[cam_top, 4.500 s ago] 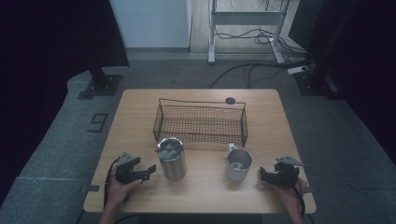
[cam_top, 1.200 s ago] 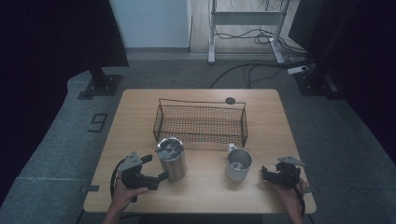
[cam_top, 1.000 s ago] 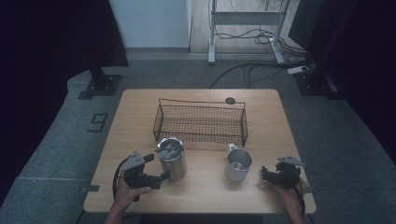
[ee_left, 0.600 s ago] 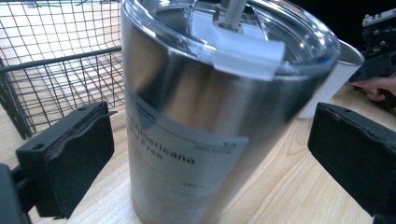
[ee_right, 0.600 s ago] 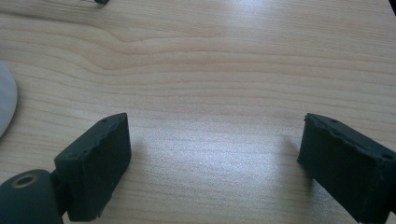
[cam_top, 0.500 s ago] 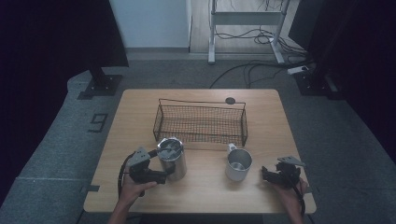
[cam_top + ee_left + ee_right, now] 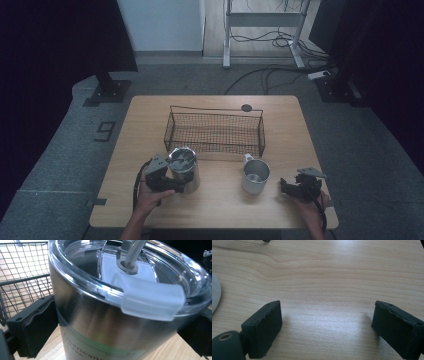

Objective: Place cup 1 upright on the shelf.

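Item one: my left tool (image 7: 172, 184), at the near left of the tabletop (image 7: 280, 110), its two black jaws standing either side of the steel tumbler (image 7: 184, 170); in the left gripper view the jaws flank the tumbler's wall (image 7: 105, 322), one at each edge of the picture, and the tumbler sits right between them, though I cannot tell from so close and blurred a look whether the pads actually press on the steel or stand a hair off it. Item two: the tumbler itself, upright on the wood, brushed metal with a clear lid (image 7: 140, 272) and a pale sliding tab, a line of small print low on its side; it stands just in front of the wire basket (image 7: 215, 131), near that basket's left end. Item three: the wire basket, dark mesh, long side toward me, set mid-tabletop. Item four: a steel mug (image 7: 255, 175) with a handle, upright, right of the tumbler and well apart from it, close to the basket's right front corner. Item five: my right tool (image 7: 286, 187), at the near right, right of the mug and apart from it; in the right gripper view its jaws stand apart over bare wood (image 7: 324, 290) with nothing between them. Item six: a small dark round disc (image 7: 246, 107) behind the basket, near the far edge.
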Action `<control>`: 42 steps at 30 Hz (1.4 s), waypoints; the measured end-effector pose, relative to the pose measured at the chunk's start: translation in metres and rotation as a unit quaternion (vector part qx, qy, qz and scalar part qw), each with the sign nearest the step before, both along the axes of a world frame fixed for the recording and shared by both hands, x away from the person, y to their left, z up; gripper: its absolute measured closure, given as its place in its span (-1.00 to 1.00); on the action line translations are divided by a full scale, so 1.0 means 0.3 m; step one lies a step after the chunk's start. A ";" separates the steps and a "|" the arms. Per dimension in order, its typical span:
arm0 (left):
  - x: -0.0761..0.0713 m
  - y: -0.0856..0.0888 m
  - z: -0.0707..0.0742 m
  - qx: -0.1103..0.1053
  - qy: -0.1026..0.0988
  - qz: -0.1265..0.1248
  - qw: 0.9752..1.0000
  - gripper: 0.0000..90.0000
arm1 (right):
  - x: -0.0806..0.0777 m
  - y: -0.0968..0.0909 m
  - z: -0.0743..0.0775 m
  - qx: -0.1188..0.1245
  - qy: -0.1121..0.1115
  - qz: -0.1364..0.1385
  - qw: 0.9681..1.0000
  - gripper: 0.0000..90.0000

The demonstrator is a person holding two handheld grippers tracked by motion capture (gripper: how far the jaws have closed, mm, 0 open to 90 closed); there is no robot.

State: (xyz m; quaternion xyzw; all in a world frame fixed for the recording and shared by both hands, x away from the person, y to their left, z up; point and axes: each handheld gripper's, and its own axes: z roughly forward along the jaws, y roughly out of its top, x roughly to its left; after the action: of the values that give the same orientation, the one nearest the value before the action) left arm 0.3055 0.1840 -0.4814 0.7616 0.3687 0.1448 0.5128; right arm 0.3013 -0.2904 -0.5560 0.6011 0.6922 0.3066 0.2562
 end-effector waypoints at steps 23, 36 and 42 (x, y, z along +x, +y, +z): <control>0.001 -0.040 -0.029 0.004 -0.016 0.033 0.999 -1.00 | 0.000 0.000 0.000 -0.001 0.000 0.000 1.000 -0.80; 0.001 -0.035 -0.034 0.009 -0.029 0.027 0.999 -0.97 | 0.000 0.000 0.000 0.000 0.000 0.000 1.000 -0.80; 0.000 -0.034 -0.033 0.012 -0.033 0.024 0.999 -0.96 | 0.000 0.000 0.000 -0.001 0.000 0.000 1.000 -0.80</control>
State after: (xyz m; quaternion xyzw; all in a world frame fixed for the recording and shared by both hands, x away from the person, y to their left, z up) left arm 0.3057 0.1737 -0.4912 0.7531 0.3684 0.1866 0.5122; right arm 0.3011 -0.2904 -0.5558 0.6010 0.6925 0.3059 0.2564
